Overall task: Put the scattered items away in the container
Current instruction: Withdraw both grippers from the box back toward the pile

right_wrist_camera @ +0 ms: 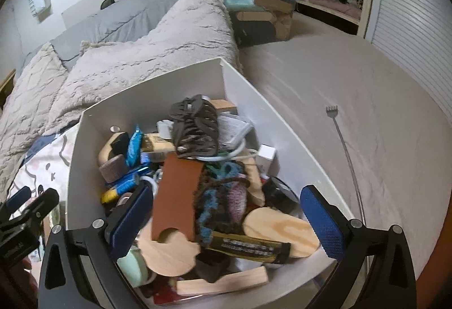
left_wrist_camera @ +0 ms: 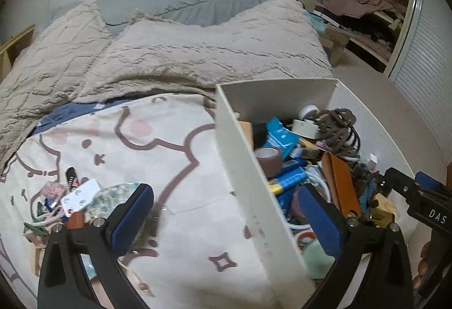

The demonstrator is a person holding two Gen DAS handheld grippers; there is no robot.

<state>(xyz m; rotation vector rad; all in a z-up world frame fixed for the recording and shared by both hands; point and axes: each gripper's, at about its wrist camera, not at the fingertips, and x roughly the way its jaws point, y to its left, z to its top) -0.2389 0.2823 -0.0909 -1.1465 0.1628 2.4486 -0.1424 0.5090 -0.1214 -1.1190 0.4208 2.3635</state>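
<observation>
A white container (left_wrist_camera: 248, 168) stands on the bed's right side, heaped with tape rolls, blue packets, wooden pieces and an orange-brown case (right_wrist_camera: 175, 196). On the cartoon sheet at lower left lies a scatter of small items (left_wrist_camera: 70, 196): cards, packets, a white plate with holes. My left gripper (left_wrist_camera: 226, 192) is open and straddles the container's left wall, holding nothing. Over the heap inside the container (right_wrist_camera: 147, 100) my right gripper (right_wrist_camera: 226, 190) hangs open, its pads pressing on nothing. Each gripper also shows at the edge of the other's view: the right gripper (left_wrist_camera: 418, 193) and the left gripper (right_wrist_camera: 28, 207).
A fluffy beige blanket (left_wrist_camera: 197, 49) and grey pillows (left_wrist_camera: 183, 1) cover the far bed. On the carpet to the right lies a metal back scratcher (right_wrist_camera: 344, 151). Boxes (right_wrist_camera: 262, 18) are stacked beside the bed, and an open closet (left_wrist_camera: 364, 12) holds clothes.
</observation>
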